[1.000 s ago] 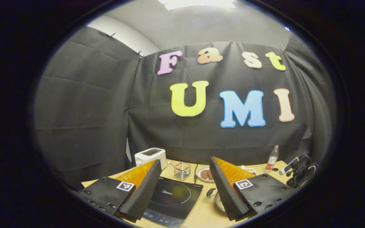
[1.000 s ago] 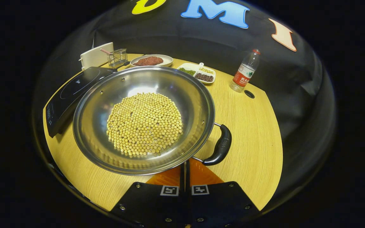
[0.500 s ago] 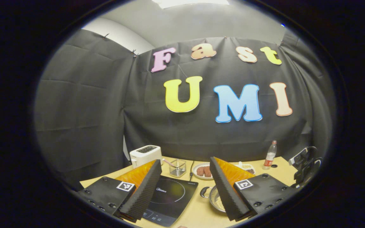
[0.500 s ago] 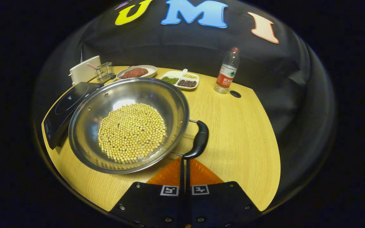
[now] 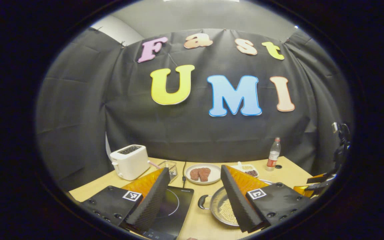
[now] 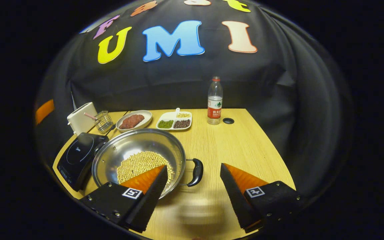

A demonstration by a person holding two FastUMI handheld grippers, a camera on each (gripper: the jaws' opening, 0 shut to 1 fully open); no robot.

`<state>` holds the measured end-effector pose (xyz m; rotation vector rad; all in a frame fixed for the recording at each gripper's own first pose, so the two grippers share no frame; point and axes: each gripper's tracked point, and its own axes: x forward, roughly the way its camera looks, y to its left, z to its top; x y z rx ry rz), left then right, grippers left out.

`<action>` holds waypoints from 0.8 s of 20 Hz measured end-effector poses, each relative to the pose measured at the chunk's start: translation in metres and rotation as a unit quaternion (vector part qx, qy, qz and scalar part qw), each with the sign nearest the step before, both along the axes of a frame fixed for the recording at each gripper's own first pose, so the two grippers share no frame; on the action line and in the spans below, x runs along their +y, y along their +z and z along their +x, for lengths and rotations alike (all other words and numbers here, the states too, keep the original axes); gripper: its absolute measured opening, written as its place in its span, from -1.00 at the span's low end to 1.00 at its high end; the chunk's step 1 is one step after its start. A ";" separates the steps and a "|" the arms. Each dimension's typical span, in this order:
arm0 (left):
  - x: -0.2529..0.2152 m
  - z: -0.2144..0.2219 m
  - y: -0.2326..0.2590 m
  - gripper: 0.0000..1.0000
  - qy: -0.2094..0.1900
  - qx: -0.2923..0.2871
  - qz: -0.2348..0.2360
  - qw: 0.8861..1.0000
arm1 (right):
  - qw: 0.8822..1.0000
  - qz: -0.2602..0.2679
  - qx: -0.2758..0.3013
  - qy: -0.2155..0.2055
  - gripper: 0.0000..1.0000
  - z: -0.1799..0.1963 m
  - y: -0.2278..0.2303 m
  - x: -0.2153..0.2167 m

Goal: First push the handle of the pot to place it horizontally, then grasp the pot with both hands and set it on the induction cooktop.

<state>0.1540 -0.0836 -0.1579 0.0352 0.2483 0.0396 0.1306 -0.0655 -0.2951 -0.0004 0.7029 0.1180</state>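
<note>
A steel pot (image 6: pixel 135 146) holding yellow soybeans (image 6: pixel 138 163) rests on the wooden table (image 6: pixel 242 150), just right of the black induction cooktop (image 6: pixel 78 158). Its black right handle (image 6: pixel 197 171) points sideways and lies between the tips of my right gripper (image 6: pixel 193 166), which is open and clear of it. My left gripper (image 5: pixel 194 168) is also open, held above the table. Beneath it are the cooktop (image 5: pixel 175 205) and the pot (image 5: pixel 222 205), with the pot's left handle (image 5: pixel 202 202) between the fingers. The right finger (image 5: pixel 238 200) hides part of the pot.
Along the back edge stand a white toaster (image 6: pixel 80 116), a wire basket (image 6: pixel 103 121), a plate of meat (image 6: pixel 133 120), a divided dish of beans (image 6: pixel 173 120) and a water bottle (image 6: pixel 214 105). A cable hole (image 6: pixel 228 120) sits beside the bottle. Bare tabletop lies right of the pot.
My right gripper has opened and drawn back from the pot, whose handle now points sideways. The left gripper has tilted down and shifted right, bringing more of the pot into its view.
</note>
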 end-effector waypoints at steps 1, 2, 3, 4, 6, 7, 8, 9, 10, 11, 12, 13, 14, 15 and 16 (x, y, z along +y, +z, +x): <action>0.000 0.009 -0.012 0.89 -0.011 0.011 -0.003 1.000 | 1.000 -0.005 -0.004 -0.008 0.94 0.003 0.002 0.000; 0.000 0.016 -0.024 1.00 -0.021 0.024 -0.004 0.999 | 1.000 -0.008 -0.006 -0.015 0.94 0.005 0.003 0.001; 0.001 0.023 -0.037 0.98 -0.032 0.037 -0.005 0.999 | 1.000 -0.009 -0.008 -0.023 0.94 0.008 0.004 0.002; -0.001 0.029 -0.051 0.89 -0.043 0.052 -0.007 0.998 | 1.000 -0.009 -0.010 -0.028 0.94 0.010 0.005 0.003; -0.002 0.042 -0.076 0.96 -0.060 0.082 -0.009 0.995 | 0.999 -0.012 -0.004 -0.035 0.94 0.012 0.001 0.005; -0.003 0.047 -0.087 0.99 -0.068 0.094 -0.011 0.993 | 0.999 -0.014 0.000 -0.038 0.94 0.014 -0.003 0.006; -0.005 0.050 -0.100 0.99 -0.077 0.106 -0.013 0.991 | 0.999 -0.015 0.005 -0.040 0.94 0.015 -0.006 0.006; -0.008 0.053 -0.111 0.99 -0.085 0.119 -0.014 0.989 | 0.999 -0.017 0.009 -0.042 0.94 0.016 -0.009 0.007; -0.014 0.055 -0.126 0.99 -0.094 0.133 -0.015 0.987 | 0.999 -0.020 0.011 -0.043 0.94 0.017 -0.011 0.007; -0.017 0.056 -0.138 0.90 -0.101 0.149 -0.014 0.984 | 0.999 -0.022 0.013 -0.044 0.94 0.019 -0.014 0.008; -0.019 0.058 -0.149 0.90 -0.105 0.163 -0.014 0.981 | 0.999 -0.025 0.016 -0.045 0.94 0.020 -0.017 0.009; -0.022 0.061 -0.158 0.99 -0.109 0.173 -0.013 0.979 | 0.998 -0.027 0.019 -0.045 0.94 0.021 -0.020 0.009; -0.023 0.063 -0.167 0.99 -0.111 0.182 -0.011 0.977 | 0.998 -0.030 0.022 -0.045 0.94 0.022 -0.024 0.009; -0.024 0.065 -0.176 0.99 -0.112 0.191 -0.012 0.975 | 0.998 -0.032 0.026 -0.045 0.94 0.023 -0.027 0.009; -0.025 0.066 -0.183 0.99 -0.113 0.201 -0.012 0.973 | 0.998 -0.035 0.030 -0.045 0.94 0.024 -0.031 0.009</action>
